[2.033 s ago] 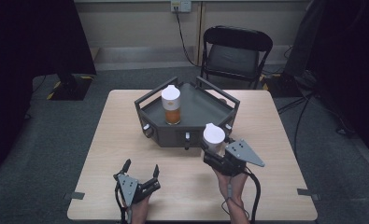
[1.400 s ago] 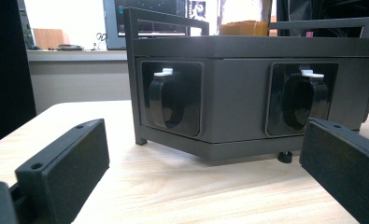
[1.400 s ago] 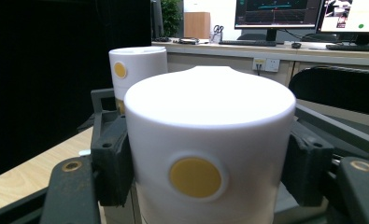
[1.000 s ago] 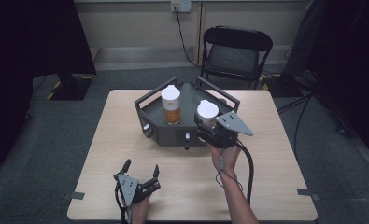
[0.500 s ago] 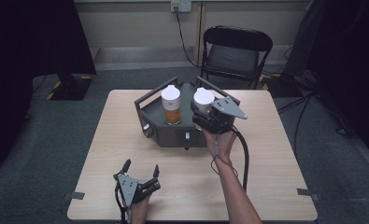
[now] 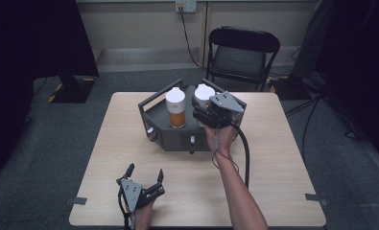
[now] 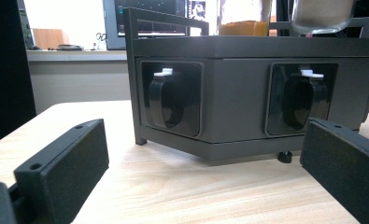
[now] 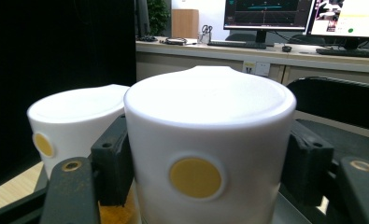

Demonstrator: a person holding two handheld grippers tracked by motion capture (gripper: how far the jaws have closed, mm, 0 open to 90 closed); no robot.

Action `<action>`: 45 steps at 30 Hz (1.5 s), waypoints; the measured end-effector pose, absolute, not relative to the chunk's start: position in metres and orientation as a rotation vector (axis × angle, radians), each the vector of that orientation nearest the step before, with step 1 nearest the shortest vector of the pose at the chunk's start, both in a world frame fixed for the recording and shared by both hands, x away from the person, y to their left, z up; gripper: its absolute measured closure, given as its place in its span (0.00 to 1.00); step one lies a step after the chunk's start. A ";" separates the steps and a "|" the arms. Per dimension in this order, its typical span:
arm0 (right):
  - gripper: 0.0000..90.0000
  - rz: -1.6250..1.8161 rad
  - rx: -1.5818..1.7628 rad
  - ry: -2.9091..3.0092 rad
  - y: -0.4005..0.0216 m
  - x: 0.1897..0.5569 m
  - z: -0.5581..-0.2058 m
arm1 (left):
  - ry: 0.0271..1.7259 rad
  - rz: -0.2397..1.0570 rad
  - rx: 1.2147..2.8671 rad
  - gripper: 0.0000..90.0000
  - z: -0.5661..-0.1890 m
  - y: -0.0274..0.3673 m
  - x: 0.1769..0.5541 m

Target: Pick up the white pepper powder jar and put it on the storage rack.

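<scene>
A dark grey six-sided tray [image 6: 170,136] stands mid-table with a white-capped jar of orange contents [image 6: 176,108] upright in it. My right gripper [image 6: 202,111] is shut on a second white-capped jar [image 6: 204,96], held upright over the tray's right part, just right of the first jar. In the right gripper view the black pads [image 8: 111,163] press both sides of the held jar's cap [image 8: 210,126], and the other jar [image 8: 74,121] is close at its left. My left gripper [image 6: 144,173] rests open near the front edge, facing the tray [image 7: 238,93], nothing between its jaws.
A black folding chair [image 6: 242,55] stands behind the table. The right gripper's cable [image 6: 244,153] trails back over the tabletop. Tape strips mark the table's front corners [image 6: 76,200]. The tray's front faces carry two recessed latches [image 7: 170,100].
The right gripper has carried its jar from the tray's front right side up and back over the tray, ending beside the orange jar. The left gripper has stayed put.
</scene>
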State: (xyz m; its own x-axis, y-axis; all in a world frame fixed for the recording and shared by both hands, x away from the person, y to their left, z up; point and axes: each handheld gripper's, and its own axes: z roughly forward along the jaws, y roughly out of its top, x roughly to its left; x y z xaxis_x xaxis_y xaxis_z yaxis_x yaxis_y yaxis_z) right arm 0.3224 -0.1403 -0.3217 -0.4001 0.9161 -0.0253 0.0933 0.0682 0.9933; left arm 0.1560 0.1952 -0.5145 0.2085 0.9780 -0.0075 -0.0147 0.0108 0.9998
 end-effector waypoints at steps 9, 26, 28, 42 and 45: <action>0.34 1.440 1.060 1.608 -0.139 0.332 -0.336 | 1.045 1.053 1.284 0.01 -0.514 0.196 0.156; 0.34 1.426 1.075 1.628 -0.140 0.334 -0.341 | 1.045 1.052 1.284 0.01 -0.514 0.196 0.156; 0.34 1.430 1.072 1.624 -0.141 0.334 -0.342 | 1.045 1.052 1.284 0.01 -0.515 0.196 0.156; 0.33 1.427 1.074 1.606 -0.137 0.333 -0.345 | 1.044 1.052 1.284 0.01 -0.515 0.196 0.156; 0.33 1.426 1.075 1.608 -0.138 0.333 -0.345 | 1.044 1.052 1.284 0.01 -0.515 0.196 0.156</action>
